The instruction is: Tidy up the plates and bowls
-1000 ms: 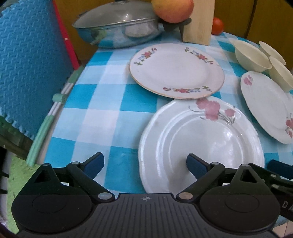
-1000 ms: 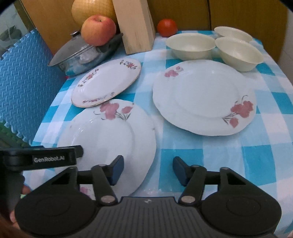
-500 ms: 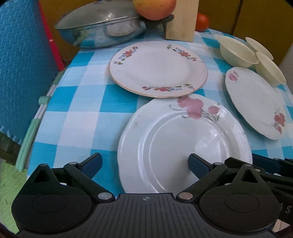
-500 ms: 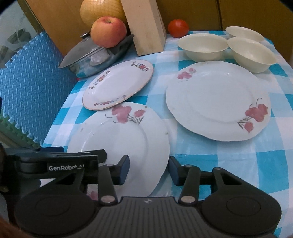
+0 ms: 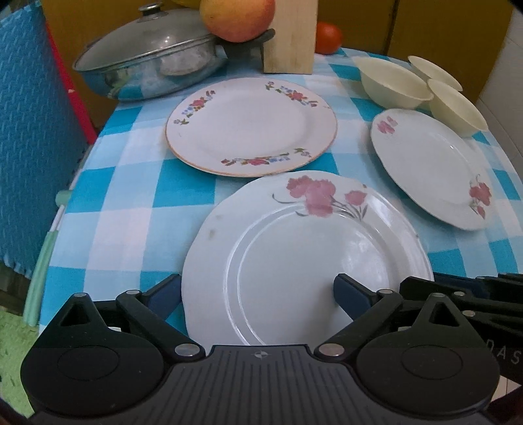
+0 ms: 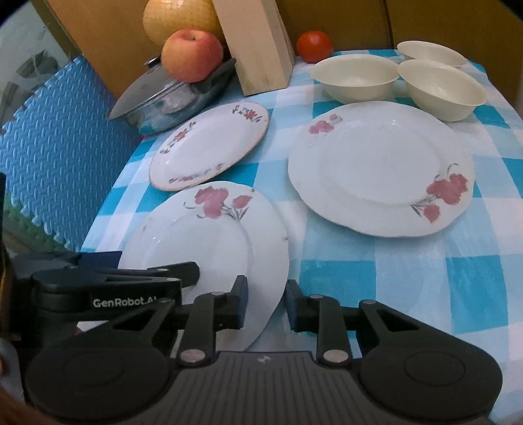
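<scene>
A white plate with a pink flower (image 5: 310, 255) (image 6: 202, 242) lies nearest me on the blue checked cloth. My left gripper (image 5: 258, 291) is open wide across its near edge, with the left fingertip hidden behind the rim. One left finger (image 6: 183, 273) reaches over the plate in the right wrist view. My right gripper (image 6: 266, 305) is open only narrowly, and the plate's right rim runs between its jaws. A flower-bordered plate (image 5: 251, 124) (image 6: 212, 147) lies behind. A second pink-flower plate (image 5: 431, 163) (image 6: 376, 166) lies to the right. Three cream bowls (image 5: 392, 81) (image 6: 356, 75) stand at the back right.
A lidded steel pot (image 5: 147, 72) with an apple (image 5: 237, 19) on its handle stands at the back left. Beside it are a wooden block (image 5: 289, 36) and a tomato (image 5: 328, 37). A blue foam mat (image 5: 29, 130) stands along the table's left edge.
My right gripper's jaws have drawn much closer together around the near plate's right rim. Both grippers have moved in over the plate's near edge; the dishes have not shifted.
</scene>
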